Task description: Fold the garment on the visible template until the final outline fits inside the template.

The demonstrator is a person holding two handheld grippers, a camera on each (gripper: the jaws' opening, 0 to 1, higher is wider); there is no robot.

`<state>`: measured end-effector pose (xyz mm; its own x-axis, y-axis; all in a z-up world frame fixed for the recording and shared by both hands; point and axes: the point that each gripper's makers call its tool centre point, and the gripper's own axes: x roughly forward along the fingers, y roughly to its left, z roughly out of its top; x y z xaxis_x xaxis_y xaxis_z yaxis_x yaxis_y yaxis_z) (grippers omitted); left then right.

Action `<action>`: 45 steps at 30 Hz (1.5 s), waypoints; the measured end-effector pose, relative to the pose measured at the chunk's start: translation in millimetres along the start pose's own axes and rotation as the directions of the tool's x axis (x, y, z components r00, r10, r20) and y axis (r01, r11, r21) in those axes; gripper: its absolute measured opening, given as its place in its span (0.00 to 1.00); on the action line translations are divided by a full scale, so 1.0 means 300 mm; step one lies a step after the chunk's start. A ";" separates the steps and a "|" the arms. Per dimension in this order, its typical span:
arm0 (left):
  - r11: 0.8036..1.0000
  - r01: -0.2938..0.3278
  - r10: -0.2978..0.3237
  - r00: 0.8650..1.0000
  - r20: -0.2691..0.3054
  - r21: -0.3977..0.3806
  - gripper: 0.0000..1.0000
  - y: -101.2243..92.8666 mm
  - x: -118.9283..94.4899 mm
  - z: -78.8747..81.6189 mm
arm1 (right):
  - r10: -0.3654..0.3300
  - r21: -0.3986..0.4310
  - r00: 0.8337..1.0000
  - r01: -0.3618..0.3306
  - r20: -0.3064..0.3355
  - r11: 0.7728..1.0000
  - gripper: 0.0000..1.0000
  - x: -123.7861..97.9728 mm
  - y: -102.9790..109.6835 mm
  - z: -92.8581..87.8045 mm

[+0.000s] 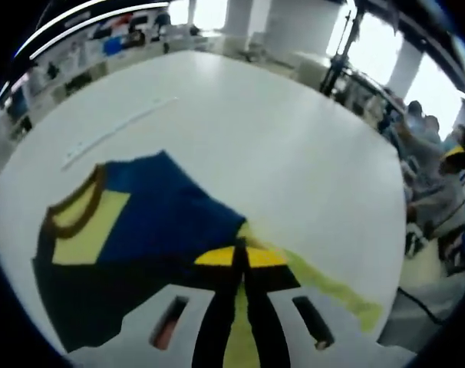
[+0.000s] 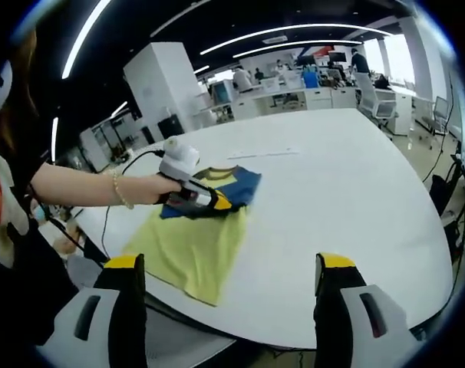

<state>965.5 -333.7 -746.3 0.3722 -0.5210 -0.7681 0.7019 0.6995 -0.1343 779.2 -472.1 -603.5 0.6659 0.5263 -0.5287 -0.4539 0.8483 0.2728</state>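
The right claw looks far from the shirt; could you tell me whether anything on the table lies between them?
Nothing visible does. The right claw hangs open off the table's near edge, with bare tabletop up to the shirt.

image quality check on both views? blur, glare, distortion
Left gripper view: soft, slightly blurred, blown-out windows along the top, the white table bowed by the fisheye, left tongs shut on the garment. Right gripper view: sharper, bright ceiling strip lights, dim room, table edge curved, right tongs open.

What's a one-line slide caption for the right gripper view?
Left gripper pinches the blue-and-yellow garment on the white table; right gripper waits open.
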 end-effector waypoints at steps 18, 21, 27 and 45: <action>1.000 0.016 -0.016 1.000 -0.022 -0.009 0.00 -0.019 0.031 -0.047 | -0.006 0.004 1.000 0.006 -0.003 1.000 0.91 -0.005 -0.006 -0.004; 1.000 0.019 -0.019 1.000 -0.020 -0.012 0.00 -0.024 0.034 -0.045 | -0.010 0.006 1.000 0.010 -0.003 1.000 0.91 -0.010 -0.010 -0.005; 0.999 0.030 -0.030 1.000 -0.010 -0.041 0.00 -0.035 0.039 -0.039 | -0.014 0.008 1.000 0.014 -0.002 1.000 0.91 -0.015 -0.012 -0.008; 0.992 0.092 -0.087 0.995 0.056 -0.088 0.05 -0.064 0.038 -0.027 | -0.013 0.009 1.000 0.013 0.004 1.000 0.91 -0.021 -0.007 -0.006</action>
<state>951.3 -349.2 -757.7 0.3428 -0.6065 -0.7174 0.6772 0.6888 -0.2587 774.9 -477.4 -602.1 0.6738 0.5156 -0.5293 -0.4399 0.8554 0.2733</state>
